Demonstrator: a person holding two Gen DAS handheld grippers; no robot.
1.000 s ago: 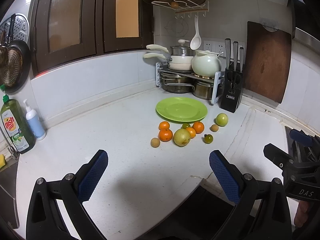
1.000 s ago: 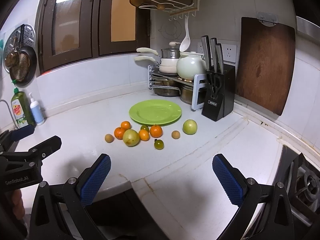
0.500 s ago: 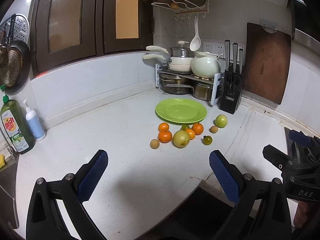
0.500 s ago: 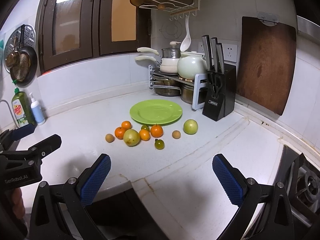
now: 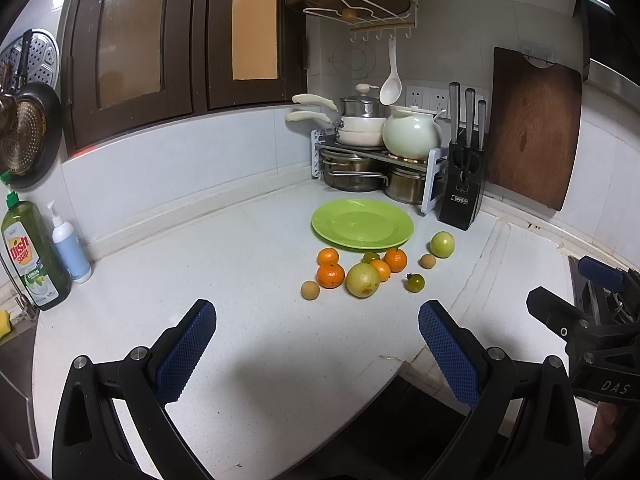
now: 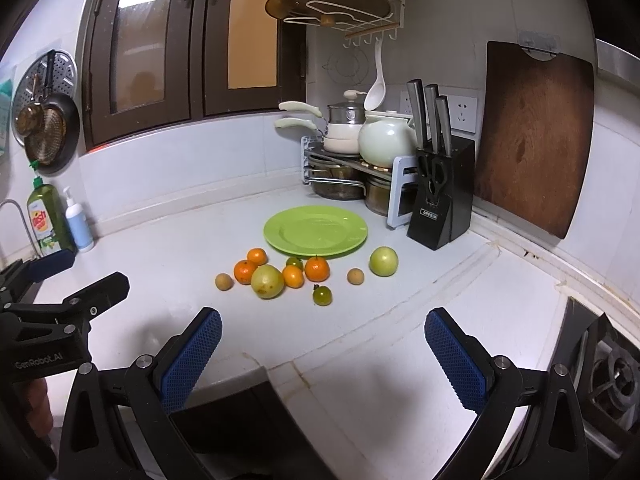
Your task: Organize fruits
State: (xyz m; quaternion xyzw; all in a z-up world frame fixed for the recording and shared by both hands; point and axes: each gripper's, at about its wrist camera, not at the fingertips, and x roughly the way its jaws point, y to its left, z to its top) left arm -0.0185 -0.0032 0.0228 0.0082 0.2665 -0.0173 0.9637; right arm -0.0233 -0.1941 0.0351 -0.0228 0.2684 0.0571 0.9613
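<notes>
Ahead of both grippers: fruit cluster on white counter, well beyond the fingertips.
Left gripper: jaws spread wide, nothing between the blue pads; hovering over counter's near edge.
Right gripper: jaws equally wide, holding nothing; seen from left view at far right.
Plate: green, bare of fruit, straight ahead past the fruit, just behind the cluster.
Oranges: four, small; two to the left, two centre.
Yellow fruit: largest, front of cluster, touching an orange on each side.
Green apple: right end of the row, apart from the others.
Brown fruits: one at far left, one beside the apple.
Green tomatoes: one nearest the right gripper, one against the plate rim.
Knife block: ahead-right, beyond the apple.
Pot rack: behind the plate, in the corner.
Soap bottle: far left of left gripper.
</notes>
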